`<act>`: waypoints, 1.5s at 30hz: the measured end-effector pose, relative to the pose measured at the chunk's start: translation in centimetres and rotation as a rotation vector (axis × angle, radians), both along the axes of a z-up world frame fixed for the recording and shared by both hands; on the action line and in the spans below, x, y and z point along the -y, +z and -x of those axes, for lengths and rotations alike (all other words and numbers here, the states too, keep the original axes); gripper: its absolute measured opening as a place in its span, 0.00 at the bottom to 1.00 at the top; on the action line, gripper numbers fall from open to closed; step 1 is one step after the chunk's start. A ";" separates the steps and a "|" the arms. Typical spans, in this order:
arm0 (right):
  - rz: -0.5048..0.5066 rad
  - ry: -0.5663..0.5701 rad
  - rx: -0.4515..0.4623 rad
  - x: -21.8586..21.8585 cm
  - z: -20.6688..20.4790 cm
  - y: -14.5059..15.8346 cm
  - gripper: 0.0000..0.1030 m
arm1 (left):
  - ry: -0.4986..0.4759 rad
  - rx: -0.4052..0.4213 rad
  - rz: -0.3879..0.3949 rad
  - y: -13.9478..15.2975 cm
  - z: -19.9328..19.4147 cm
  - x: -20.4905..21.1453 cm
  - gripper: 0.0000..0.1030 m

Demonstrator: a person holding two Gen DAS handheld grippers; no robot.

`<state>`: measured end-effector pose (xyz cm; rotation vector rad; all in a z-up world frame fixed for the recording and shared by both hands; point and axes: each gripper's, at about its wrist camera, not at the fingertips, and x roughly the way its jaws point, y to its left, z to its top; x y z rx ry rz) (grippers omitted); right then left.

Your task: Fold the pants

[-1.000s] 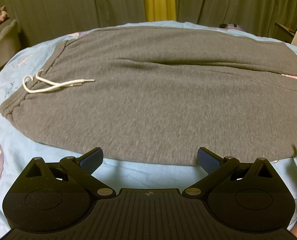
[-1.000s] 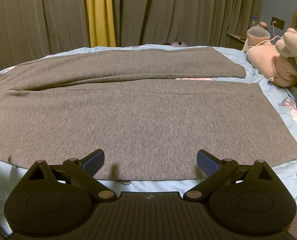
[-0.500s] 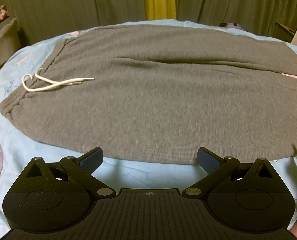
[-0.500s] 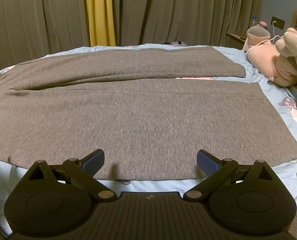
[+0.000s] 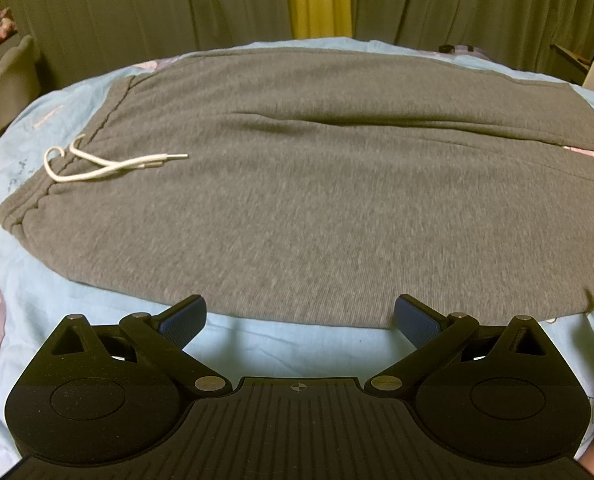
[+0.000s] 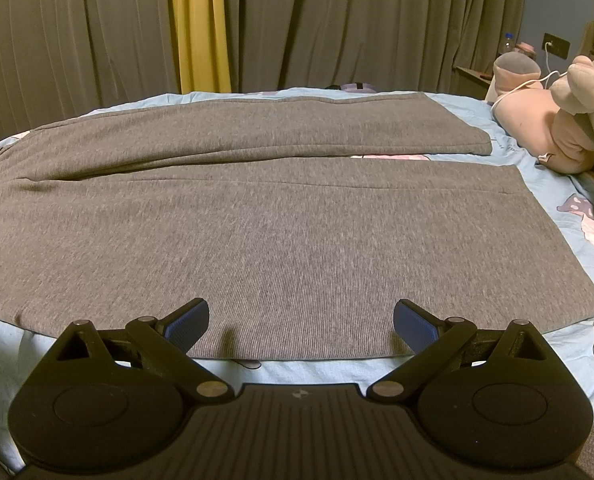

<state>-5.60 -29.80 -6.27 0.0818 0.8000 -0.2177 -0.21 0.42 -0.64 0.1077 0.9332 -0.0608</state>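
Observation:
Grey sweatpants [image 5: 317, 184] lie spread flat on a light blue bed sheet [image 5: 285, 348], waistband to the left with a white drawstring [image 5: 109, 164]. In the right wrist view the two legs [image 6: 281, 224] run to the right, the hems at far right. My left gripper [image 5: 299, 314] is open and empty, just short of the pants' near edge by the hip. My right gripper [image 6: 301, 318] is open and empty, its fingertips over the near edge of the near leg.
Grey curtains with a yellow strip [image 6: 199, 24] hang behind the bed. Pink plush toys [image 6: 553, 120] and a white cable sit at the right. A grey chair [image 5: 5, 80] stands at the left. A nightstand with a bottle [image 6: 511, 46] is at the far right.
Both grippers have edged slightly forward toward the pants' near edge. The pants have not moved.

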 end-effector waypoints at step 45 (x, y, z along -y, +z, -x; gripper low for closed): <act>0.001 0.000 -0.001 -0.1 0.0 0.0 0.96 | 0.002 -0.007 0.011 0.2 0.0 -0.1 1.00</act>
